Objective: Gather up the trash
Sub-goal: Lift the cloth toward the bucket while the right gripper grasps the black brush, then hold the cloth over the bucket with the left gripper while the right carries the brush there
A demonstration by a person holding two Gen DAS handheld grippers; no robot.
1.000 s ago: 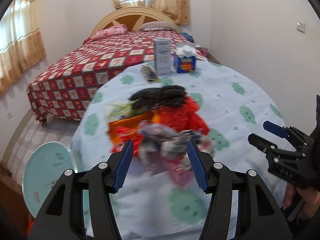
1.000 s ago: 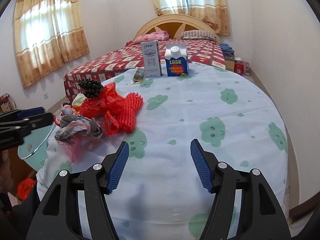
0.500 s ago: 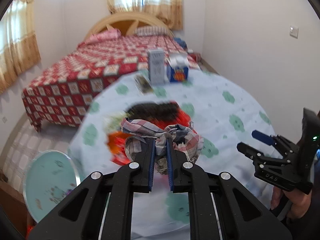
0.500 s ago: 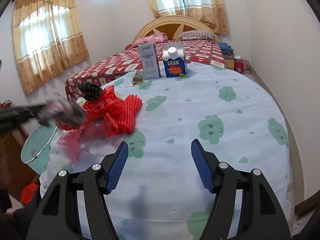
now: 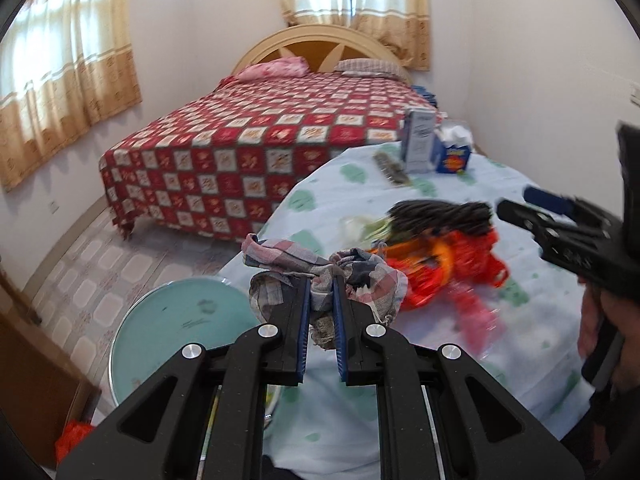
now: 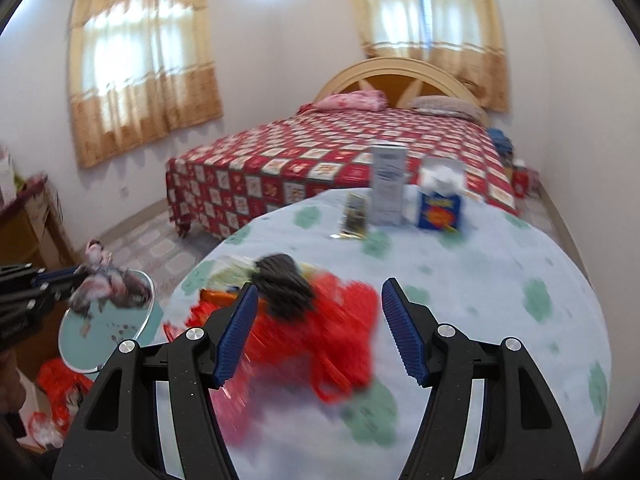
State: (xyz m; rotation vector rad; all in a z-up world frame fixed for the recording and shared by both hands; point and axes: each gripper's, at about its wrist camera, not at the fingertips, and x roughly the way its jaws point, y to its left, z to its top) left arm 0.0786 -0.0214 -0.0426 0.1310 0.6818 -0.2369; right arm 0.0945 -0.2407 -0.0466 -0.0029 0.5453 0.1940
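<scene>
My left gripper (image 5: 321, 280) is shut on a crumpled checked cloth (image 5: 360, 276) and holds it in the air past the table's left edge, above a round teal glass top (image 5: 176, 332). The cloth also shows in the right wrist view (image 6: 108, 284). My right gripper (image 6: 316, 292) is open and empty, over a blurred pile of red netting (image 6: 340, 328) with a dark pinecone-like clump (image 6: 284, 284). The same pile shows in the left wrist view (image 5: 460, 264).
A round table with a cloud-print cloth (image 6: 500, 280) carries a white carton (image 6: 387, 188), a blue carton (image 6: 440, 204) and a small wrapper (image 6: 354, 216) at its far side. A red checked bed (image 6: 340, 152) stands behind. Red bags (image 6: 60, 384) lie on the floor at left.
My left gripper closed on the checked cloth, lifted it off the pile and swung left past the table edge. My right gripper moved left over the red netting pile, still open.
</scene>
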